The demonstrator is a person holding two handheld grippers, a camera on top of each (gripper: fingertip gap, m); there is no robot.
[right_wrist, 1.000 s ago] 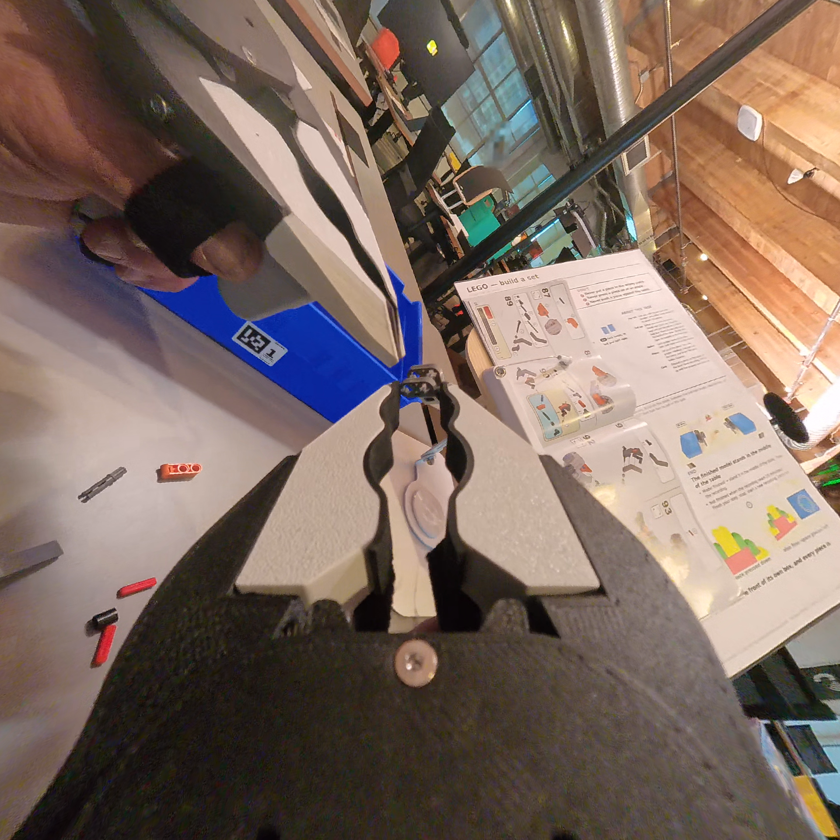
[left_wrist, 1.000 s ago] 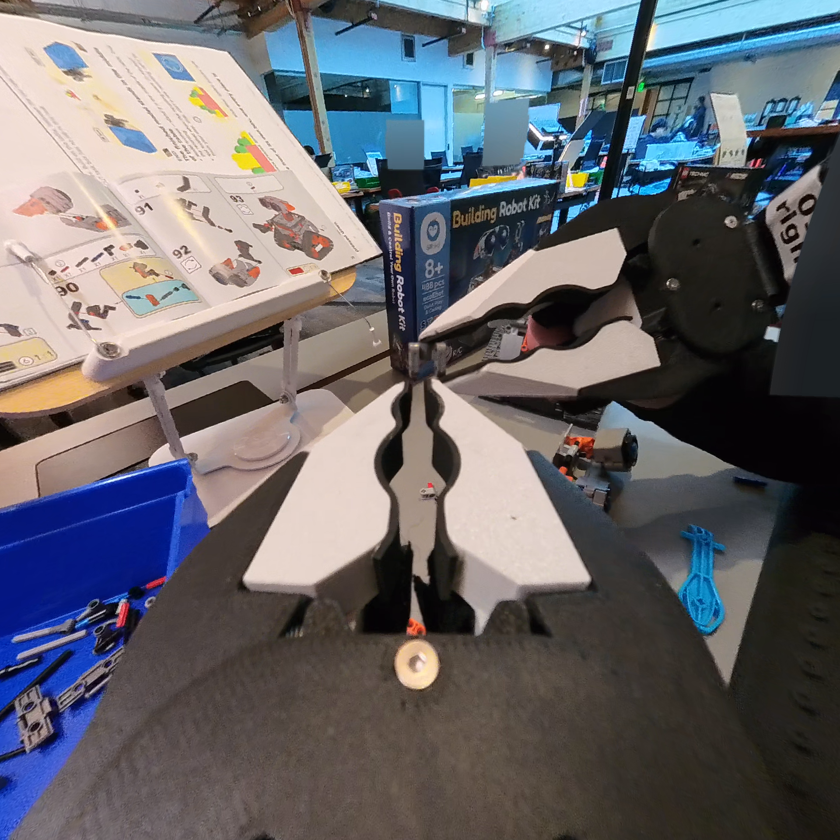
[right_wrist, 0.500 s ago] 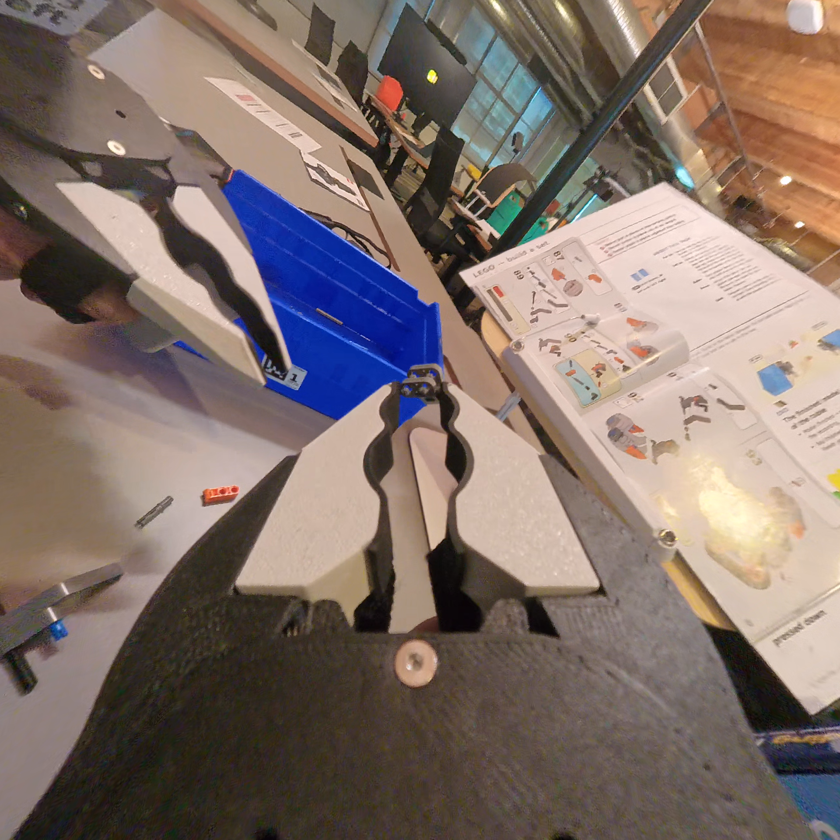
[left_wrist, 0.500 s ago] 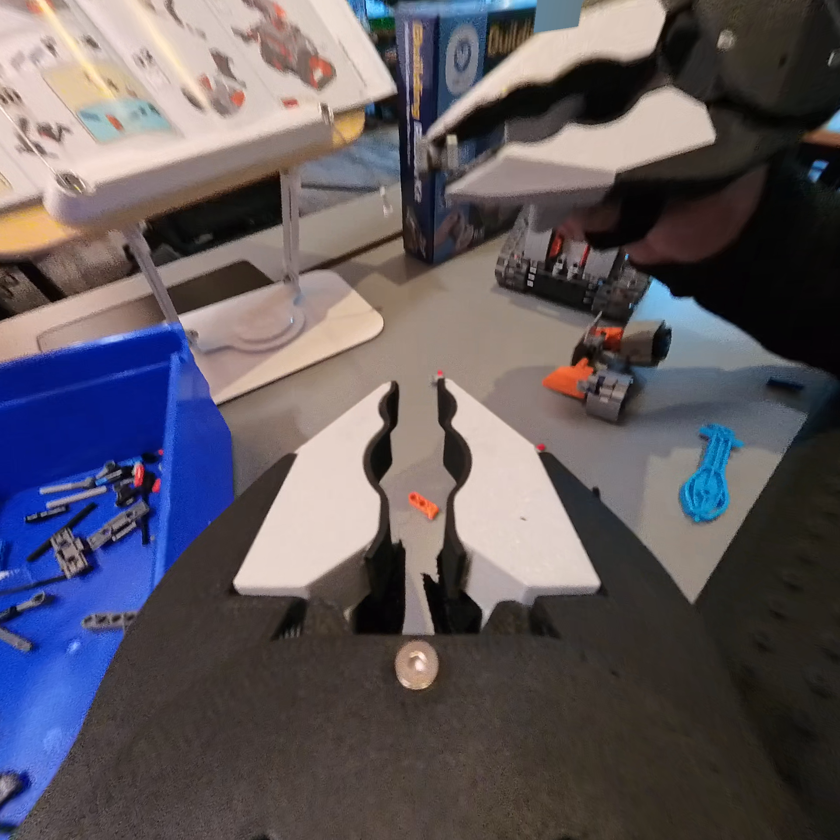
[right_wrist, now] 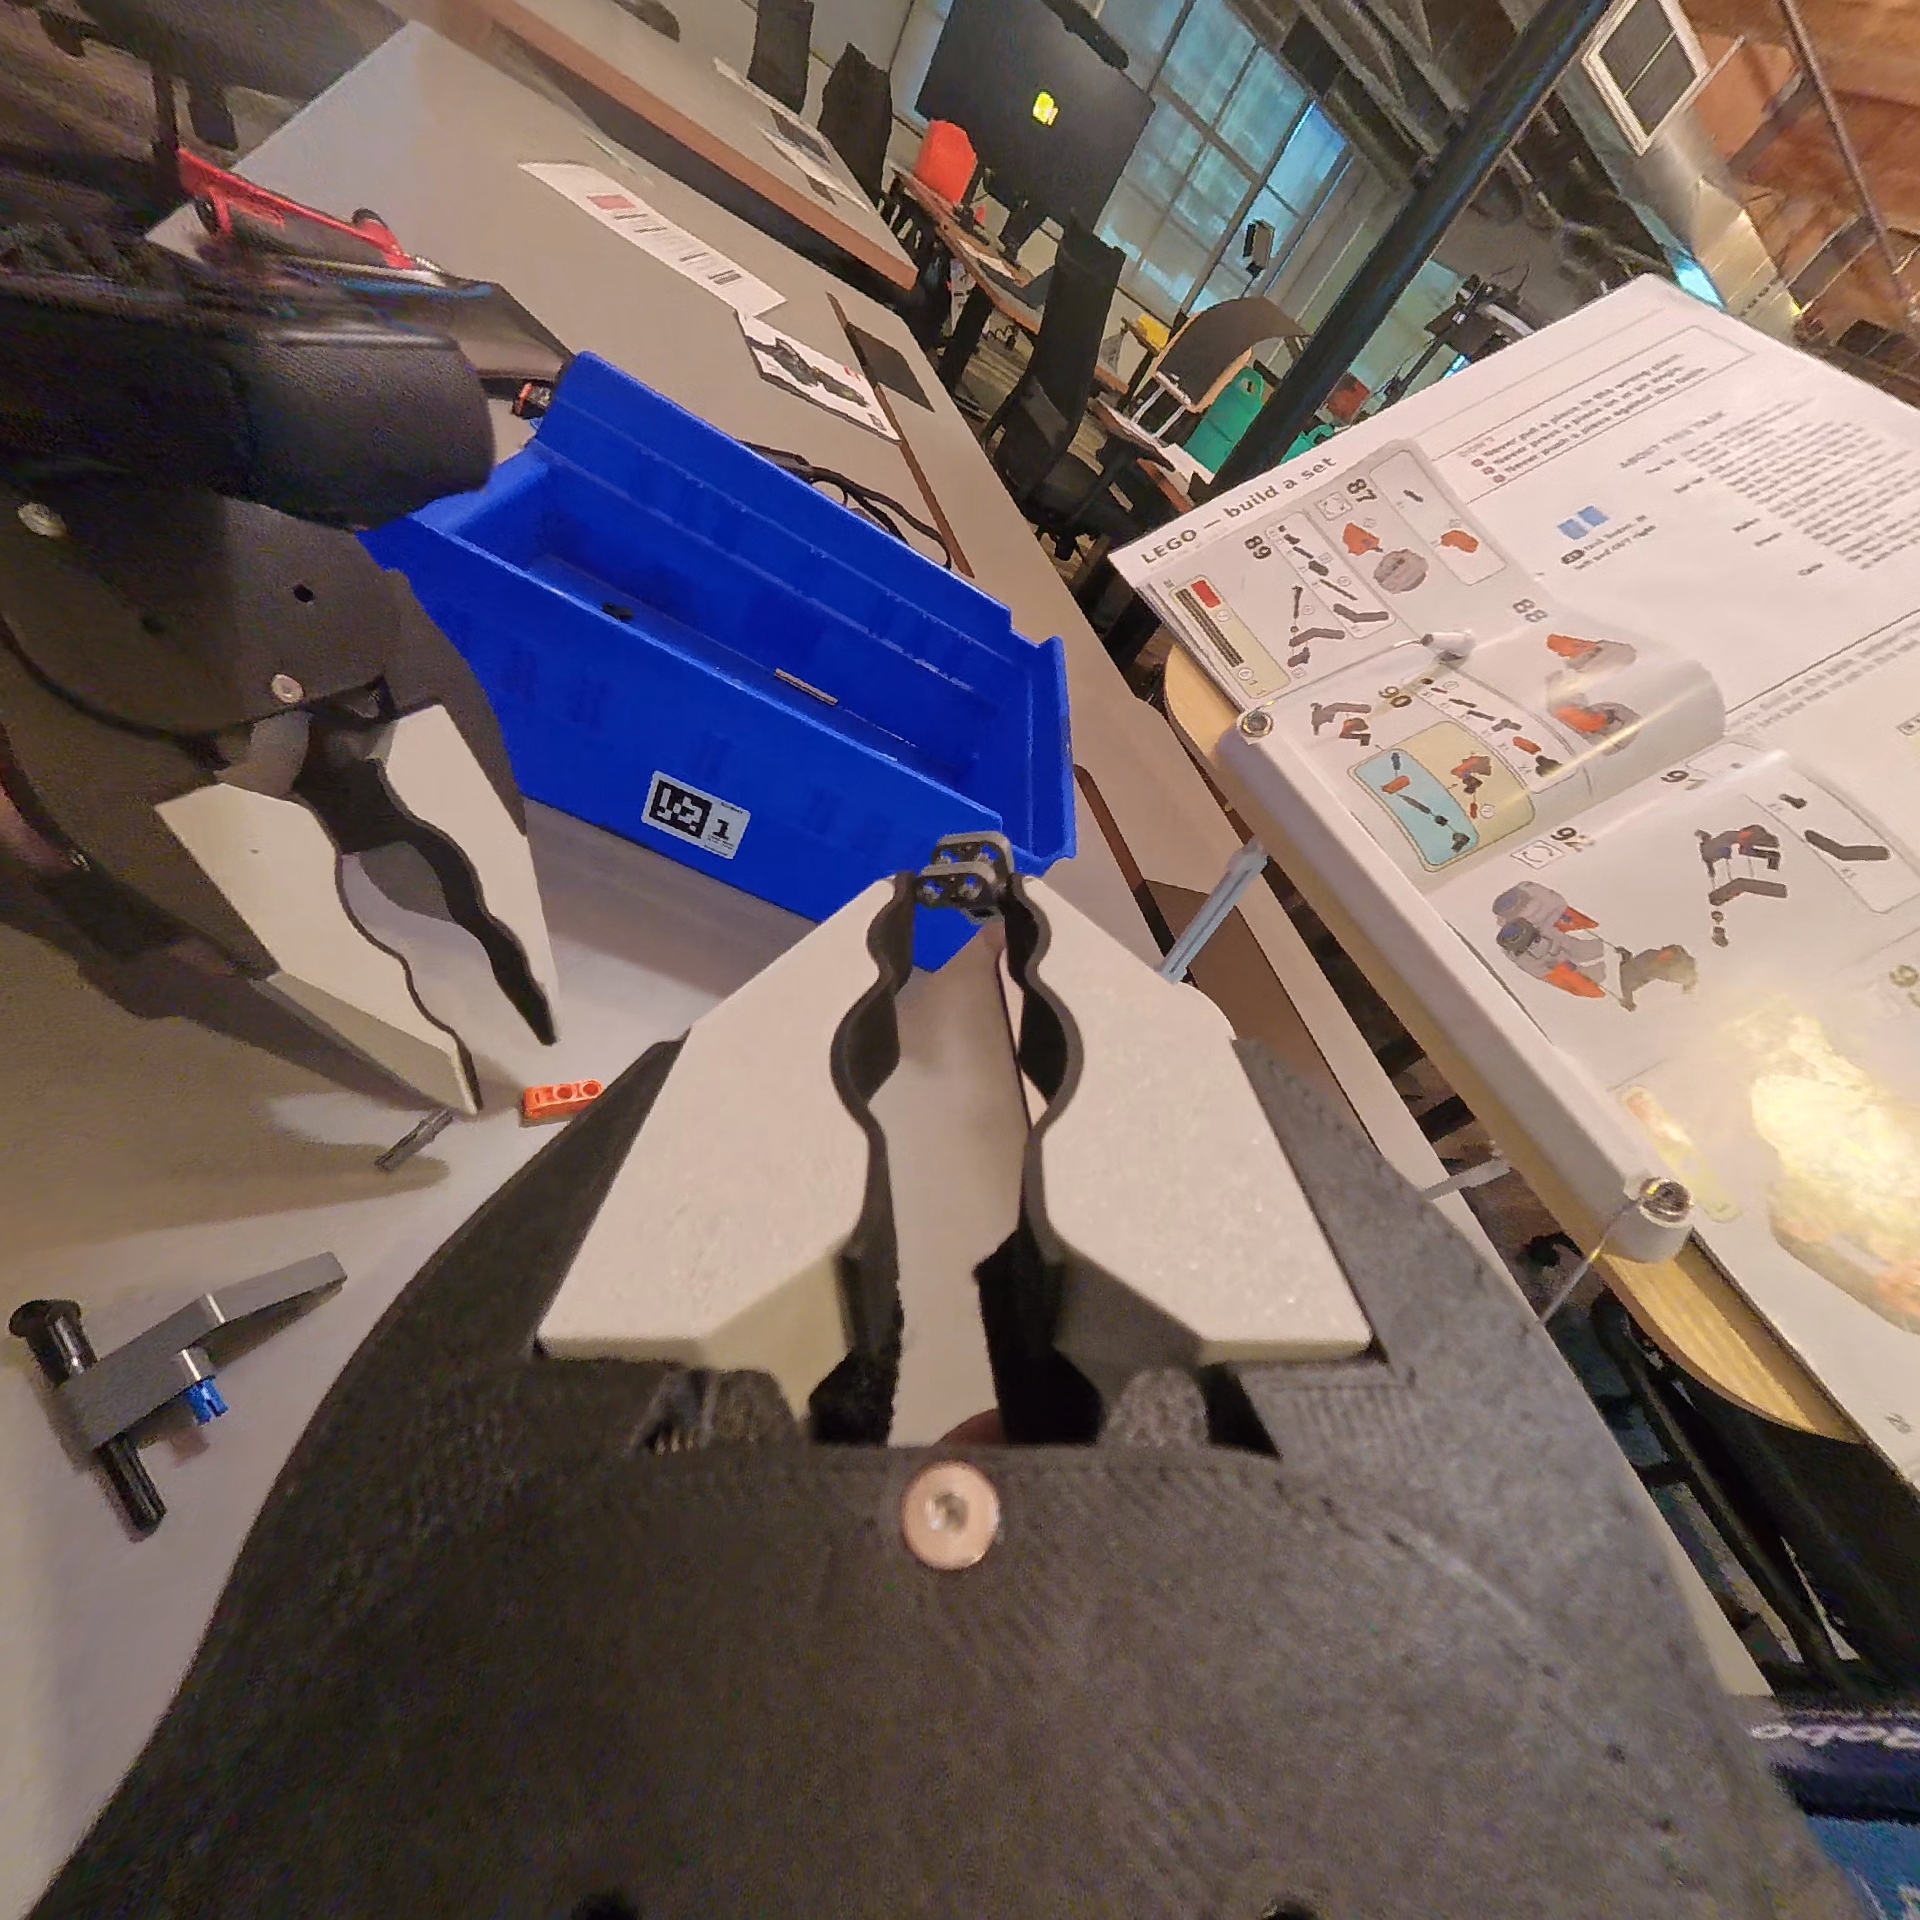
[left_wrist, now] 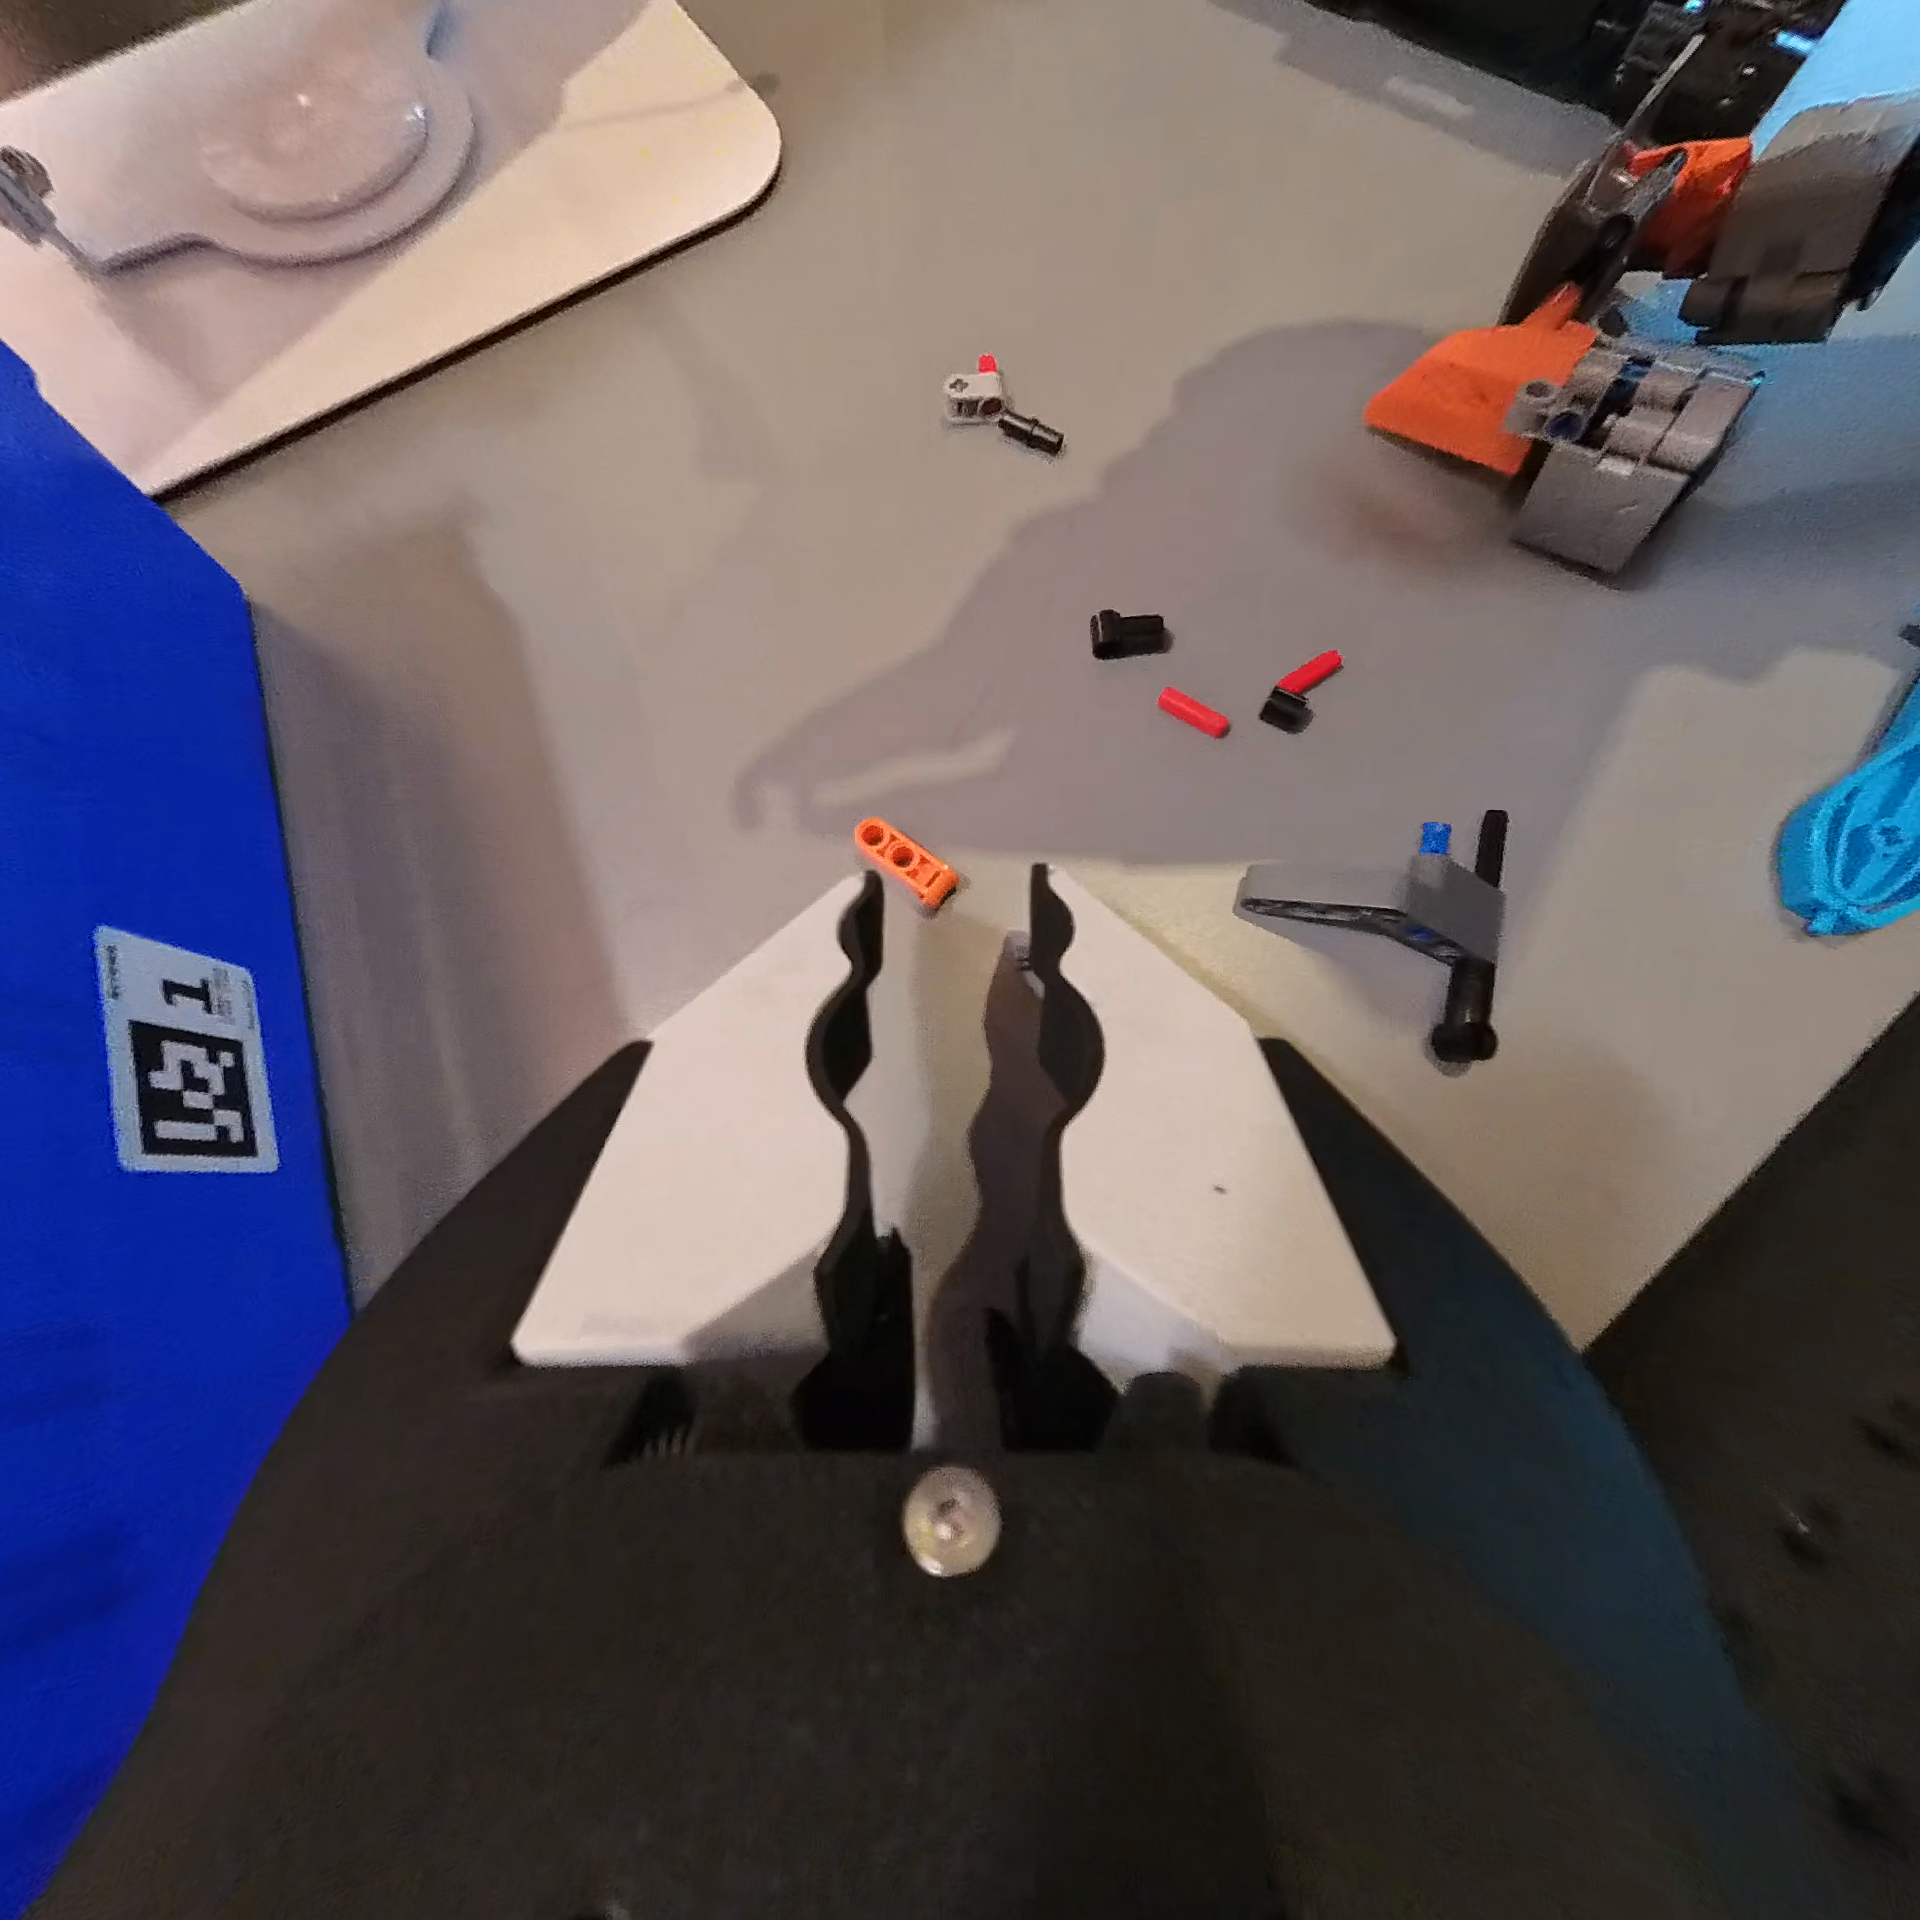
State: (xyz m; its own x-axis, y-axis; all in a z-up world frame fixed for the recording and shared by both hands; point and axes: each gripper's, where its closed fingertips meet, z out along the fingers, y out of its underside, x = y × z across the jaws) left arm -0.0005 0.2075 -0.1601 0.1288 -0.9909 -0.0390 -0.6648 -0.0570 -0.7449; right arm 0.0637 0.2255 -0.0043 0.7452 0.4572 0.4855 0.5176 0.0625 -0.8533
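Observation:
My left gripper (left_wrist: pixel 954 881) is open and empty, low over the grey table. A small orange beam (left_wrist: pixel 904 862) lies at its tips, close to the left fingertip. In the right wrist view the same gripper (right_wrist: pixel 509 1065) points down, with the orange beam (right_wrist: pixel 561 1099) and a dark pin (right_wrist: pixel 412 1138) lying by its tips. My right gripper (right_wrist: pixel 958 888) is shut on a small dark grey connector (right_wrist: pixel 961 873) and holds it in the air above the table, in front of the blue bin (right_wrist: pixel 727 675).
The blue bin (left_wrist: pixel 125 831) stands at the left. The white stand base (left_wrist: pixel 364 208) is at the far left, under an open instruction booklet (right_wrist: pixel 1558 675). A grey-orange model (left_wrist: pixel 1590 364), red pins (left_wrist: pixel 1193 713), a black pin (left_wrist: pixel 1127 634), a grey beam with black axle (left_wrist: pixel 1382 914) and a light blue tool (left_wrist: pixel 1860 831) lie to the right. Some 15 centimeters of space lies between my two pairs of fingers.
My left gripper has left the right gripper's tips, opened, and dropped down to the table by the orange beam. My right gripper still holds the dark connector and has tilted slightly.

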